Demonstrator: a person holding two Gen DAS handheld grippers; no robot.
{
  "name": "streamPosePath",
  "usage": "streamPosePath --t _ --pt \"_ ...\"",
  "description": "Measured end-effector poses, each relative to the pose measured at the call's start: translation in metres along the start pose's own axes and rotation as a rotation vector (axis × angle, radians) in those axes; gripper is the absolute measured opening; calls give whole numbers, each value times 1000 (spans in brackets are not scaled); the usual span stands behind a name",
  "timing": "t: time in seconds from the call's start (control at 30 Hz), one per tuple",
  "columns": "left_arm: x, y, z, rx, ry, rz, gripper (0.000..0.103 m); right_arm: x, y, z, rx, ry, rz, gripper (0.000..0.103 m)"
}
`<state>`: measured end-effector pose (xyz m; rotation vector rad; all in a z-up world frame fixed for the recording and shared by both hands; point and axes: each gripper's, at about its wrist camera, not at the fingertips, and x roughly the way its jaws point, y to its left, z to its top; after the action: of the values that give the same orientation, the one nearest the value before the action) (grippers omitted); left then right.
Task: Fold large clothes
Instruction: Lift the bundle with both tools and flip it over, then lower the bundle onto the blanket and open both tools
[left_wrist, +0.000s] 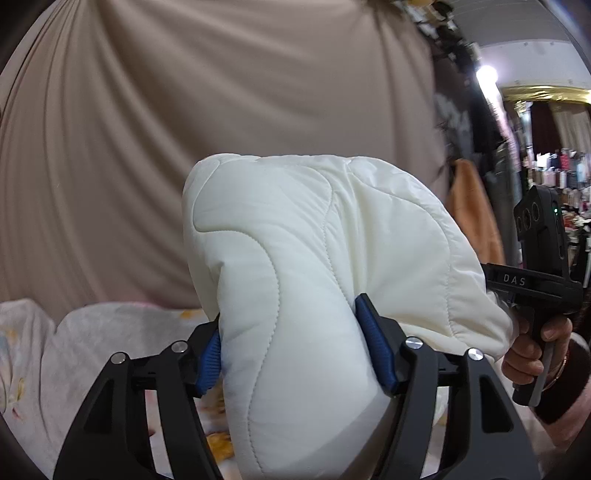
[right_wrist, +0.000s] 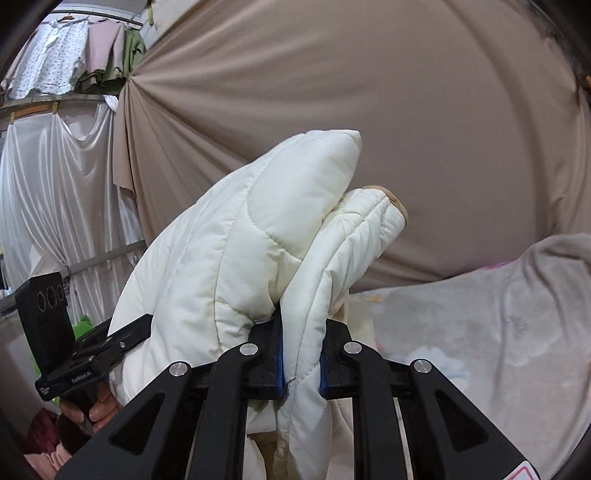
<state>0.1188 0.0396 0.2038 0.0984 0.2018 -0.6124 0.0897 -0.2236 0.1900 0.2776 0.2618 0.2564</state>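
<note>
A white quilted padded garment (left_wrist: 314, 258) is held up in the air between both grippers. My left gripper (left_wrist: 291, 347) is shut on a thick fold of it, blue pads (left_wrist: 376, 343) pressing both sides. My right gripper (right_wrist: 301, 365) is shut on a narrower folded edge of the same white garment (right_wrist: 258, 236), which stands up above the fingers. The right gripper (left_wrist: 532, 291) shows at the right edge of the left wrist view, the left gripper (right_wrist: 74, 365) at the lower left of the right wrist view. The rest of the garment hangs below, hidden.
A beige draped cloth (left_wrist: 221, 92) fills the background close behind the garment. A pale printed sheet (right_wrist: 498, 332) covers the surface below. Hanging clothes (right_wrist: 74, 55) and a white curtain (right_wrist: 55, 177) are at the left; shop racks (left_wrist: 554, 173) at the right.
</note>
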Motion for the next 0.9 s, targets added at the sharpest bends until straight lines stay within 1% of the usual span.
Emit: streamPosePath --t 0.07,0.1,0.13,0.17,0.2,0.23,0.27,0.3,0.33,0.37,0.43,0.47,0.5,0.57,0.6,0.63,0.67,0.73,0.77,0.8,0.87,0.9 --pt "30 21 -23 -18 70 45 68 43 -9 -14 33 62 -9 17" --pt "50 31 -41 -27 125 72 70 68 -18 -27 61 104 -22 18" --pt "75 41 -63 -36 198 97 70 95 -31 -44 101 159 -43 20" --pt "99 48 -86 -42 275 122 70 127 -47 -67 150 236 -80 21" --pt "120 55 -107 -51 353 154 75 153 -63 -91 190 314 -129 21" --pt "126 65 -128 -82 341 191 83 171 -74 -113 214 377 -174 23" --pt "123 71 -135 -107 311 183 85 184 -86 -134 243 428 -208 30" --pt "120 74 -135 -116 319 159 85 183 -93 -144 285 412 -188 36" --pt "115 76 -130 -109 324 159 85 178 -98 -148 326 398 -182 37" --pt "111 74 -124 -91 325 170 84 174 -100 -144 333 400 -181 37" --pt "94 70 -109 -45 293 208 84 158 -94 -128 292 374 -219 38" --pt "83 69 -104 -32 280 220 85 146 -88 -118 257 345 -248 42" --pt "71 67 -99 -28 272 219 86 134 -81 -108 223 318 -260 42" --pt "56 64 -95 -41 280 211 88 111 -61 -90 160 274 -237 43" --pt "47 61 -97 -48 295 194 89 104 -53 -85 135 269 -219 48" --pt "42 57 -101 -44 313 185 89 99 -42 -82 102 277 -200 54" --pt "37 54 -107 -36 335 180 89 99 -37 -82 85 294 -184 57" --pt "30 47 -128 5 390 182 89 102 -27 -94 65 368 -118 61" --pt "28 45 -142 34 423 196 89 104 -24 -102 63 393 -107 61" --pt "30 45 -157 61 458 227 89 107 -22 -112 59 419 -105 62" --pt "37 50 -173 72 504 281 88 119 -22 -129 57 457 -115 62" --pt "42 57 -177 51 516 301 80 123 -21 -135 69 471 -125 61"
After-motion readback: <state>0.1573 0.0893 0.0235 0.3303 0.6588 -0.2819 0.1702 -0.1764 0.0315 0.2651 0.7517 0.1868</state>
